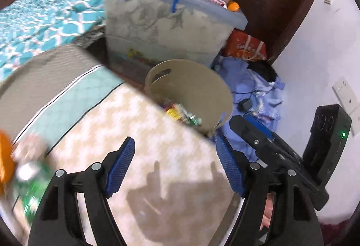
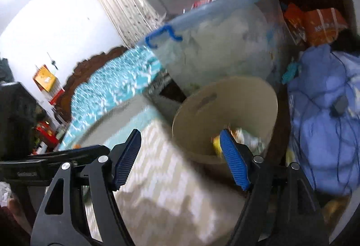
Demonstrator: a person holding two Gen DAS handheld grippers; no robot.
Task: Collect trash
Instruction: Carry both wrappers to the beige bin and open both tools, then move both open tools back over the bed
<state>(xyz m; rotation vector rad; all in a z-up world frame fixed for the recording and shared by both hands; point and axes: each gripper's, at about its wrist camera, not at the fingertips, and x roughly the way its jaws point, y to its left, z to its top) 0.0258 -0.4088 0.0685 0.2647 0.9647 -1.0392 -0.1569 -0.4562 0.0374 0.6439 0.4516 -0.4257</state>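
Note:
A beige round bin stands beside the mattress corner, with several wrappers inside; it also shows in the right wrist view. My left gripper is open and empty above the patterned mattress. My right gripper is open and empty, its right finger over the bin's mouth. The right gripper's body shows in the left wrist view just right of my left one. A blurred green wrapper and an orange thing lie on the mattress at the far left.
A clear storage box with a blue handle stands behind the bin, a second box stacked on it. Blue clothes with a cable lie right of the bin. An orange bag and a dark door are behind. A teal bedspread lies at left.

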